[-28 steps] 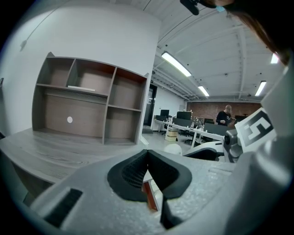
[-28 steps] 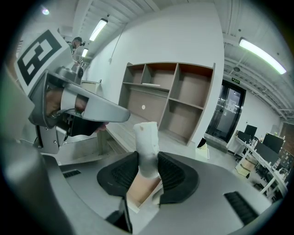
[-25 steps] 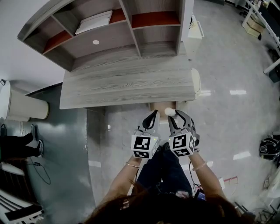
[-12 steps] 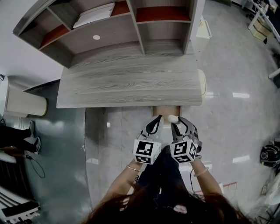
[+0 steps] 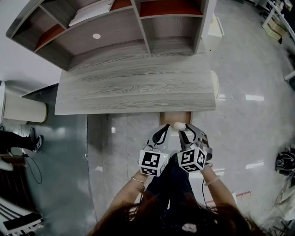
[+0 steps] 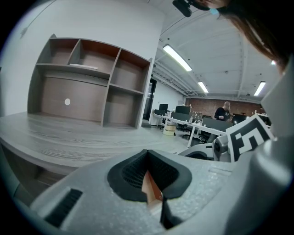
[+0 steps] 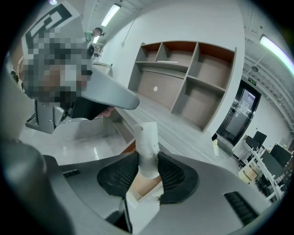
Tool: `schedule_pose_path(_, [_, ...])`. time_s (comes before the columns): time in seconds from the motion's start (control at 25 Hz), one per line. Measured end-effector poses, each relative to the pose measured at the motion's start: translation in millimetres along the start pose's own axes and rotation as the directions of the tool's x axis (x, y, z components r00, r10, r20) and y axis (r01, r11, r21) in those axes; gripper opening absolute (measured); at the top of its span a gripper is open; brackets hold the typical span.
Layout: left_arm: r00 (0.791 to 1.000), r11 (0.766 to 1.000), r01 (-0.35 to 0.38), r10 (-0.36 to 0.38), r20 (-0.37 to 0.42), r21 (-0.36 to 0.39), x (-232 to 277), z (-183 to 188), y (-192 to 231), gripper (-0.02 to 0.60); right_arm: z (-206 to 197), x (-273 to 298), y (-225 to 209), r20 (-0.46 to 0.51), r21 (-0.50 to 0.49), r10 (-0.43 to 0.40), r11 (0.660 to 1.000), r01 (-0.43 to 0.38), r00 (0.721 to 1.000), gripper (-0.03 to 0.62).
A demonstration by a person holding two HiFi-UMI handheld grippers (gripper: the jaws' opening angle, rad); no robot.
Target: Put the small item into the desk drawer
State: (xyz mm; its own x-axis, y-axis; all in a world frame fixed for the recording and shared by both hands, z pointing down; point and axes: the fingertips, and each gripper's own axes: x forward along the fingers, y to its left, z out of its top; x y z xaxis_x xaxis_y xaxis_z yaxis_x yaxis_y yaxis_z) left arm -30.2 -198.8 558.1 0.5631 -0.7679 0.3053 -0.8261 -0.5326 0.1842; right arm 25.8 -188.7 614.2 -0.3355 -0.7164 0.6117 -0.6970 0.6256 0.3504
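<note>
Between the jaws of the right hand-held gripper (image 7: 148,166), the small item (image 7: 147,137) sits clamped.

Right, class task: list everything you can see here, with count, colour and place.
desk: one, grey wood, centre
shelf unit: one, grey and red-brown, on desk's far side
pad: one, white, upper left shelf
drawer: one, tan inside, open under desk's front edge
item: one, white, in right gripper, over drawer
white unit: one, left of desk
black object: one, far right
left gripper: one, grey, shut, empty
right gripper: one, grey, shut on item
</note>
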Motion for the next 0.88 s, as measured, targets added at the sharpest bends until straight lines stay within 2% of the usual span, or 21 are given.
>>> schedule_pose_path(0.32, [1.0,1.0,-0.017,0.017,-0.012,-0.008,5.9,-21.5,10.6,0.015,-17.9,21.9,4.8,-0.025,-0.052,0.013,0.999,-0.014,1.0,0.126])
schedule_pose_path(0.88, [1.0,1.0,-0.018,0.018,-0.013,-0.016,25.5,-49.2,23.1,0.015,-50.0,62.5,20.3,-0.068,-0.078,0.039,0.996,-0.044,0.997,0.126])
